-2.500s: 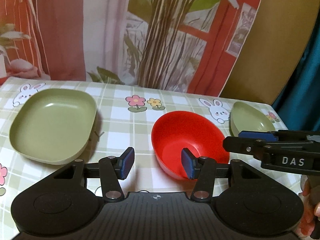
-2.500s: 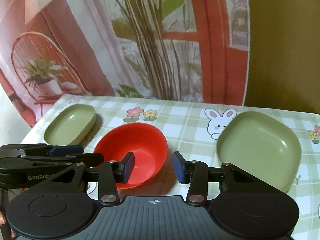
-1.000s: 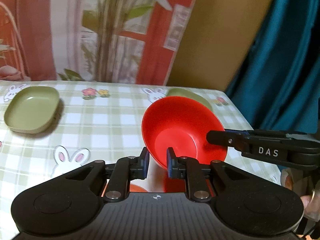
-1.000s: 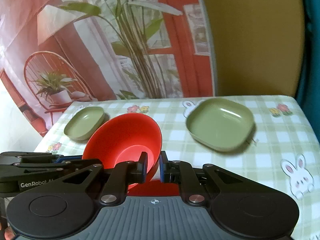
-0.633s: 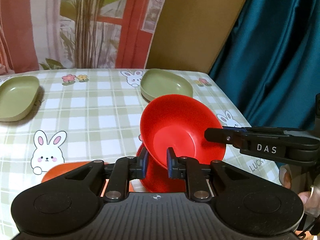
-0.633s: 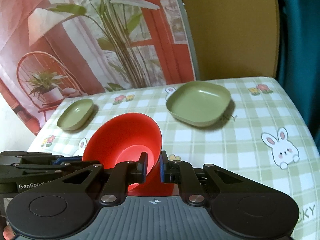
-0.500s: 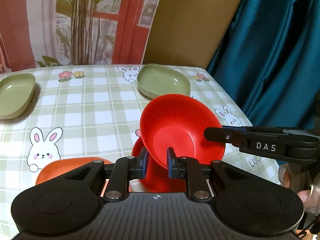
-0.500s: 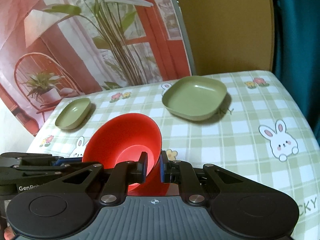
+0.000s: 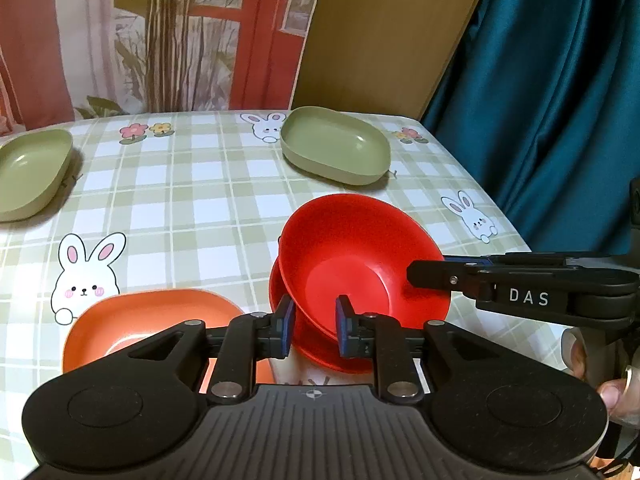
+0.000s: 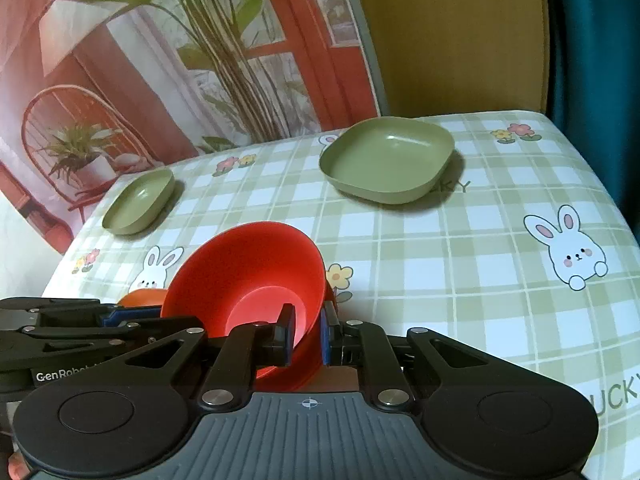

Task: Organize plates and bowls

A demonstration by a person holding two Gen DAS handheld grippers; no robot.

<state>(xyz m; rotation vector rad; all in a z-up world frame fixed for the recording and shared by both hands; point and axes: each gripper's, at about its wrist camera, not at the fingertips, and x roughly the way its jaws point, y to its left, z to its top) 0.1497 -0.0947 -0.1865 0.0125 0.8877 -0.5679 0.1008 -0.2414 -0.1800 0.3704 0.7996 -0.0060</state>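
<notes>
Red bowl (image 9: 360,256) sits tilted inside a second red bowl (image 9: 280,296) near the table (image 9: 192,200) front. Left tool (image 9: 311,326) is opening around its rim; right tool (image 10: 307,334) pinches the opposite rim. Likely light, stiff, slippery plastic; grip the rim.

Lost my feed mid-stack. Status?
Left gripper opening around red bowl rim; right gripper shut on it. Bowl over second red bowl. Nothing blocking.

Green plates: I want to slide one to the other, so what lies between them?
Nothing: the left wrist view shows only bare tablecloth between the left green plate and the right green plate.
</notes>
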